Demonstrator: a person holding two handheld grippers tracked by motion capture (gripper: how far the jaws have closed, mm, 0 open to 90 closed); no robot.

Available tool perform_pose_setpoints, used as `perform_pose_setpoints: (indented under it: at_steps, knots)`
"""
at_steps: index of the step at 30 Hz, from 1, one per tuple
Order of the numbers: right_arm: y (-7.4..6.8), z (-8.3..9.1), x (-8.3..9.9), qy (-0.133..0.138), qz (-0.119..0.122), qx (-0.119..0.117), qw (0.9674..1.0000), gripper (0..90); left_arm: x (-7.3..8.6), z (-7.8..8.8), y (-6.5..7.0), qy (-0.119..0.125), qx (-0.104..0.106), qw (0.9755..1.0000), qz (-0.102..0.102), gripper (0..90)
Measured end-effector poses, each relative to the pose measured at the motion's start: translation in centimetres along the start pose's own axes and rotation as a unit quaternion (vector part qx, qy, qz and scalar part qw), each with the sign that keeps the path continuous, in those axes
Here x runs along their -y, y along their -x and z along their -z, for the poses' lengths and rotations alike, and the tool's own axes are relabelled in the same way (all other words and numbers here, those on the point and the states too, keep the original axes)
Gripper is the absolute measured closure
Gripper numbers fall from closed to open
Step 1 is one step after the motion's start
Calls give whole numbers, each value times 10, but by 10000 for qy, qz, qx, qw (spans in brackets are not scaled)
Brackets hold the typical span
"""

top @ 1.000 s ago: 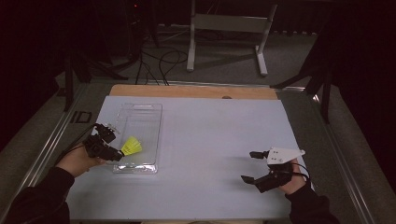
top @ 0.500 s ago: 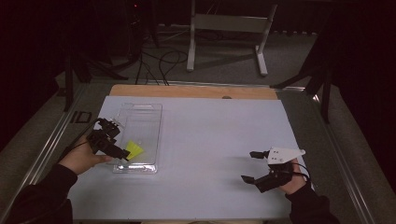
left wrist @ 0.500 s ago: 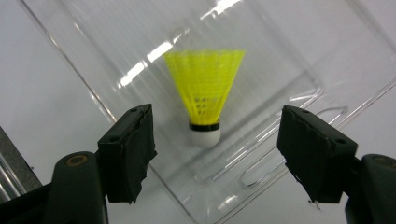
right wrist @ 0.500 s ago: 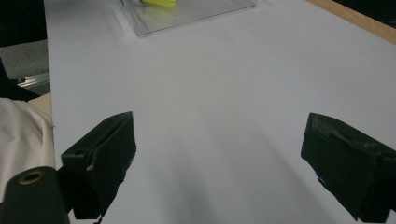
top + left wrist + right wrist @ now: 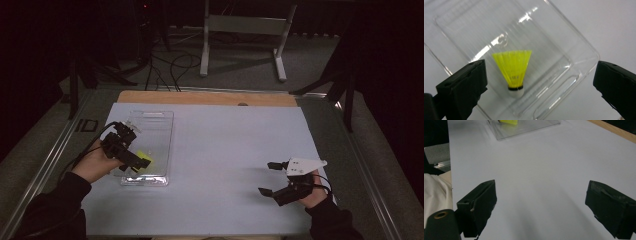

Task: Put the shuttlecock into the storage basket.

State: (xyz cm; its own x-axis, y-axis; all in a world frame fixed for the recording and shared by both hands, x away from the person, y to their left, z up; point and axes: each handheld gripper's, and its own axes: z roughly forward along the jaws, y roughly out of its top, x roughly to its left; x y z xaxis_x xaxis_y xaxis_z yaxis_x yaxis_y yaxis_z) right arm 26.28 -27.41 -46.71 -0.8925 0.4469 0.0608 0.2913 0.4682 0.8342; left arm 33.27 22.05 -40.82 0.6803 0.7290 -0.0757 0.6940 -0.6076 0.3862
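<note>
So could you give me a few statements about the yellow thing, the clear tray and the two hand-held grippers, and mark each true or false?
1. The yellow shuttlecock with a white cork tip lies inside the clear plastic tray. True.
2. The left gripper is shut on it. False: its jaws stand wide apart above it.
3. The right gripper is open over bare white tabletop. True.
4. The tray sits beside the right gripper. False: it sits by the left one.

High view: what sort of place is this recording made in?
Probably a lab or studio recording bench, not a home: a table under a plain pale sheet, a metal stand and loose cables on a carpeted floor behind, with dark surroundings.
</note>
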Motion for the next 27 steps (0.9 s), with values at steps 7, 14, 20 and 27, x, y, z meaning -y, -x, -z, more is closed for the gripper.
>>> perform_pose_setpoints:
  at_steps: [7,14,20,27]
  knots:
    - [1,-2,3,-67,12,-15,10000,102,-11,-1,6,250,117,9995,-134,1]
    - [3,-1,3,15,-5,69,10000,102,-25,-2,19,608,361,9964,-465,0]
    - [7,-1,7,-16,-88,155,9998,123,-40,-3,37,987,613,9904,-747,1]
    - [13,-3,12,102,-280,116,9995,127,-52,-9,61,1345,793,9833,-939,1]
